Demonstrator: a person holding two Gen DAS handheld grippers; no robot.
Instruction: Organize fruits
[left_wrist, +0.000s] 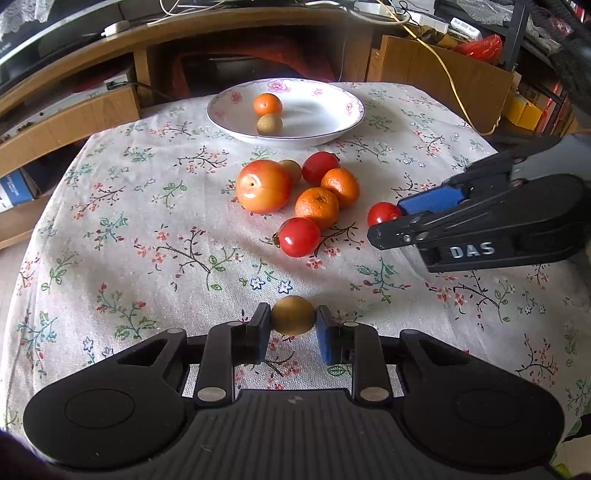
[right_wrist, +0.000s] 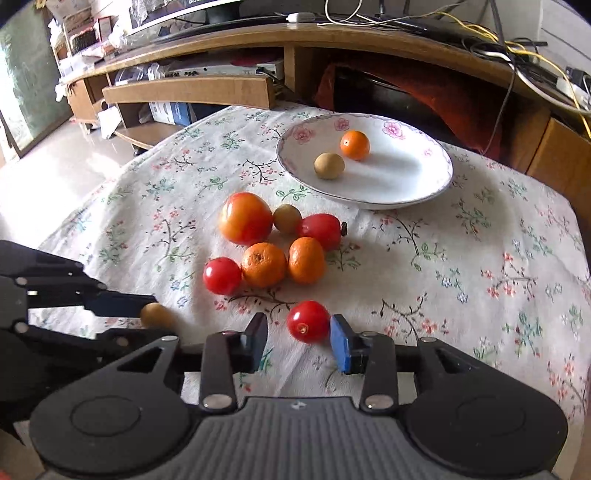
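My left gripper (left_wrist: 291, 322) is shut on a small brown round fruit (left_wrist: 293, 315), held low over the floral cloth near the front edge. A small red tomato (right_wrist: 308, 321) lies between the jaws of my right gripper (right_wrist: 299, 332); it touches the blue right pad, with a gap to the left one. The white flowered plate (left_wrist: 325, 92) at the far side holds a small orange (left_wrist: 267, 104) and a brown fruit (left_wrist: 269, 124). In the middle sit a big red-orange fruit (left_wrist: 263, 186), two mandarins (left_wrist: 317, 207), two red tomatoes (left_wrist: 298, 237) and a brown fruit (left_wrist: 291, 170).
The table wears a floral cloth (left_wrist: 147, 258) that drops off at the left and the front. A wooden shelf unit (right_wrist: 192, 92) with cables stands close behind the plate. A cardboard box (left_wrist: 443, 74) stands at the back right.
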